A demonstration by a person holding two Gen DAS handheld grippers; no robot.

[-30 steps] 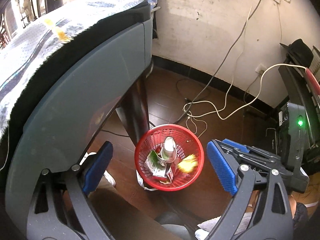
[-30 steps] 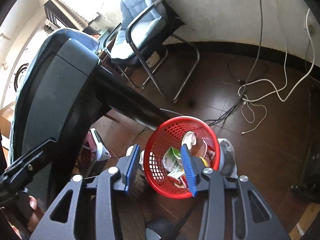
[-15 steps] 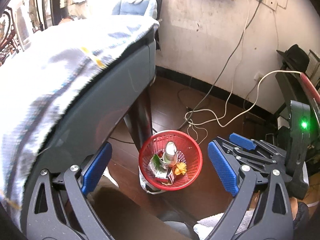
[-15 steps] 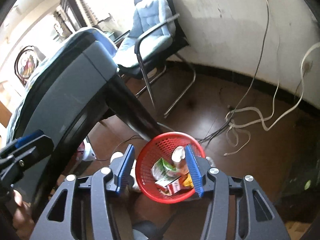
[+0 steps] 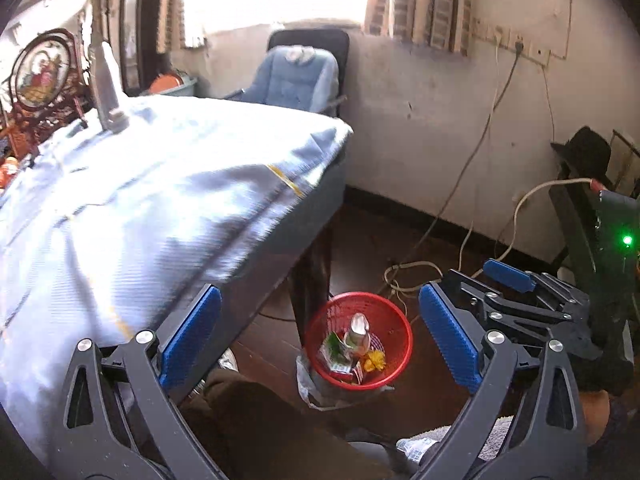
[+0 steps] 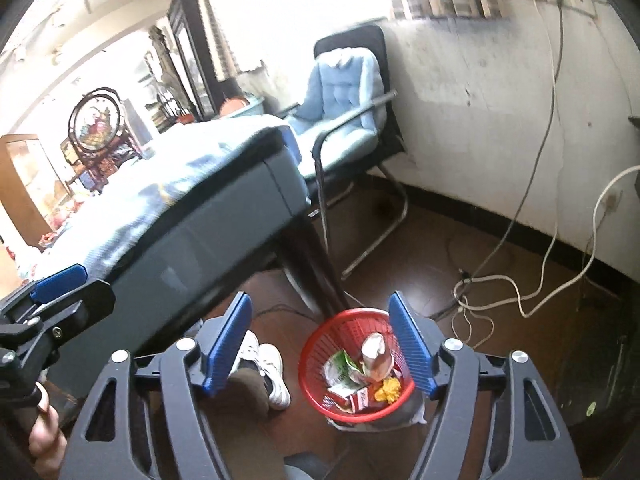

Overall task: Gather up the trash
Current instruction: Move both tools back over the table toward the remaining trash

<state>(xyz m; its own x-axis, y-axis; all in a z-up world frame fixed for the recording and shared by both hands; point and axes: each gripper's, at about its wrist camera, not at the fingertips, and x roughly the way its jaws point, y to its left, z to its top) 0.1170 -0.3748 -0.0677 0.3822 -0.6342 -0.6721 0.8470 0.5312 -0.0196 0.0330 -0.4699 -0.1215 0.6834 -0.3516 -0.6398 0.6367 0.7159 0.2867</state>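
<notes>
A red mesh basket point(image 5: 384, 312) point(image 6: 314, 346) stands on the dark floor by the table leg. In it lie a clear bottle point(image 5: 357, 330) point(image 6: 376, 354), a green wrapper point(image 5: 334, 346) point(image 6: 340, 366), a yellow crumpled scrap point(image 5: 376, 360) point(image 6: 388, 388) and a red-and-white carton point(image 6: 352, 398). My left gripper point(image 5: 320, 336) hangs high above the basket, its jaws opening wide, nothing between them. My right gripper point(image 6: 318, 344) is also well above it, jaws opening and empty; the basket only shows through the gap.
A table under a pale blue cloth point(image 5: 160, 200) point(image 6: 192, 188) fills the left. A blue-cushioned chair point(image 5: 296, 80) point(image 6: 348, 92) stands by the wall. Cables point(image 5: 400, 272) point(image 6: 480, 292) trail on the floor. A person's white shoes point(image 6: 272, 368) are beside the basket.
Both grippers have risen and drawn back from the basket, which now looks smaller. The right jaws have spread wider. The yellow scrap has settled in the basket. The tabletop has come into view.
</notes>
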